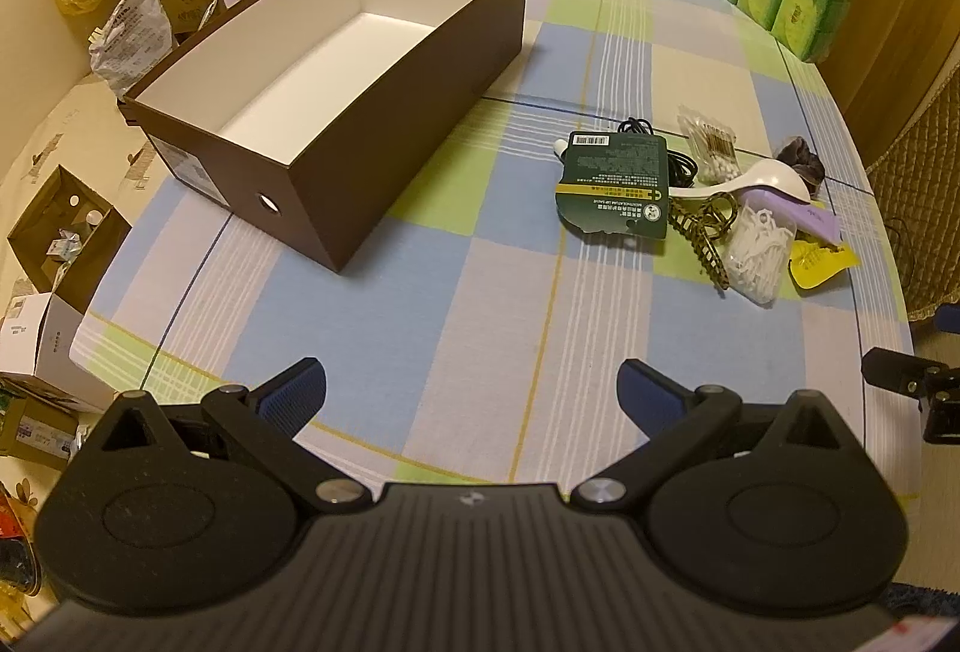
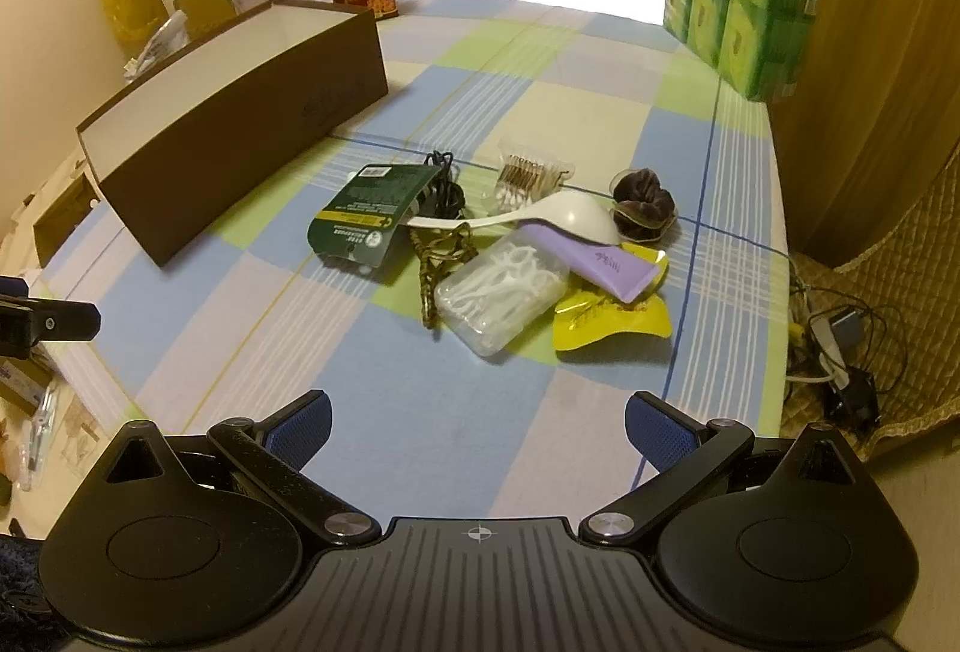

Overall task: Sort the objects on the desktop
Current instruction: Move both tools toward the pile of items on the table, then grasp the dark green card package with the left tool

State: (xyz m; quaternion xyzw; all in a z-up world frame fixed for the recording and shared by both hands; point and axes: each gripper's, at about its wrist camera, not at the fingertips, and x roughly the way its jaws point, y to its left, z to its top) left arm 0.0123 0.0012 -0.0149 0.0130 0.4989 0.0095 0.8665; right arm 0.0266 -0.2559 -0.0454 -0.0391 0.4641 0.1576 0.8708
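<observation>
grippers: I'm holding left (image 1: 471, 391) and right (image 2: 477, 424) spread wide, both empty
pile: sitting centre frame (image 2: 501, 301)
box: upper left (image 2: 240, 111)
plan: I'm taking top items first

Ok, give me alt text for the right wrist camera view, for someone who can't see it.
The open right hand-held gripper hovers over a checked tablecloth, facing a pile of small items: a clear box of floss picks, a white spoon, a purple tube and a green card package. An open brown box sits to the left.
</observation>
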